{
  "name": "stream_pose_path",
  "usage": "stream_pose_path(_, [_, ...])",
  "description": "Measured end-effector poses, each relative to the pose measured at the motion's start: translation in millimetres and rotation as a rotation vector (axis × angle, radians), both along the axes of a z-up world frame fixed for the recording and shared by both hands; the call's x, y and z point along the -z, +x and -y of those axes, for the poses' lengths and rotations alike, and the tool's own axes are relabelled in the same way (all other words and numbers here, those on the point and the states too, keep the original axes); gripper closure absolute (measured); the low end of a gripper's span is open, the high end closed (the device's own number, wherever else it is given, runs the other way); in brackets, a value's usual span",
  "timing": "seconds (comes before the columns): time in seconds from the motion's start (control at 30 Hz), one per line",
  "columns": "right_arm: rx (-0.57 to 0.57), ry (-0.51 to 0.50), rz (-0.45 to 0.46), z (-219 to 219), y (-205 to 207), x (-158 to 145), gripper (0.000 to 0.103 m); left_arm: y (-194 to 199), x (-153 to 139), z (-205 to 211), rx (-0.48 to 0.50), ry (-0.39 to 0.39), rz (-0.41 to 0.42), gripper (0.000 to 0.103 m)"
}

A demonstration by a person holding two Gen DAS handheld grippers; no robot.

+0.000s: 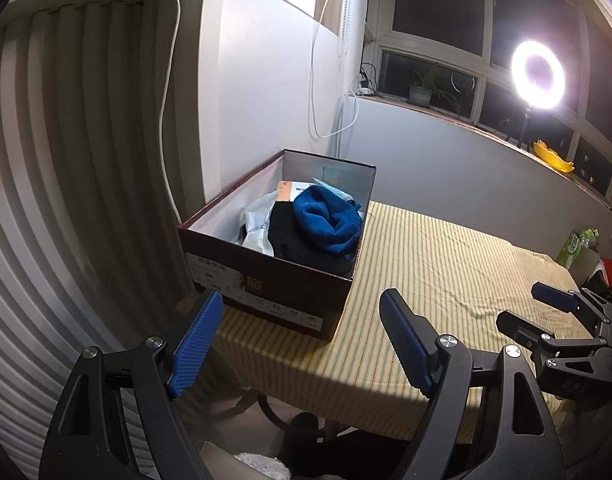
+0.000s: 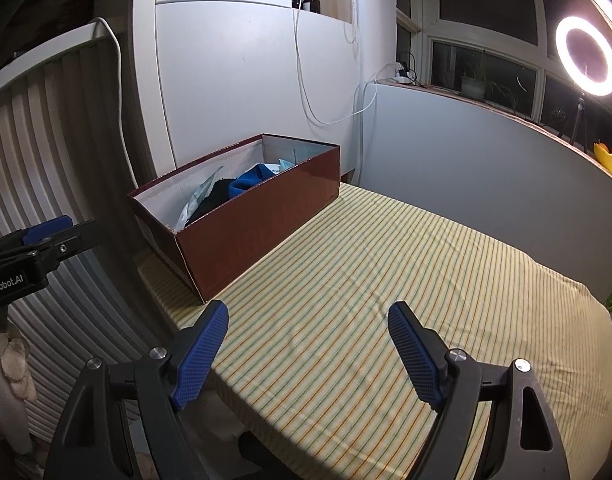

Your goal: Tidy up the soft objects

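Dark red cardboard forms the box, the landmark here, standing open-topped at the far left corner of a table under a yellow striped cloth. Inside the box, toward its far end, lie the soft things — a rolled blue fleece cloth resting on a black garment, with a white plastic bag beside them. No soft item shows on the cloth outside the box.

Both grippers hang at the table's near edge with jaws spread wide and nothing between them. The left gripper sits just short of the box's near end, so the box's long axis runs away from it. The right gripper is further off, to the box's right — the left looks nearer for any reach inside.
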State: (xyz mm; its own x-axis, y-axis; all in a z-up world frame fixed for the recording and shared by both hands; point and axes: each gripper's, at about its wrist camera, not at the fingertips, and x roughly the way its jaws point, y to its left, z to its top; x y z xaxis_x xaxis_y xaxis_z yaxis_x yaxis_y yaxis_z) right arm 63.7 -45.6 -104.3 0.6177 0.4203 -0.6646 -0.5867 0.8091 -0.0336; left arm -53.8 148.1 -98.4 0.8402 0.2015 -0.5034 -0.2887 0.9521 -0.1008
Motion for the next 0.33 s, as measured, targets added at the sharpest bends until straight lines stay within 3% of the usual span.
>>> stream_pose_path(0.33, [0.002, -0.004, -0.009, 1.4, 1.4, 3.1, 0.024, 0.5, 0.8, 1.0, -0.002, 0.001, 0.001, 0.022])
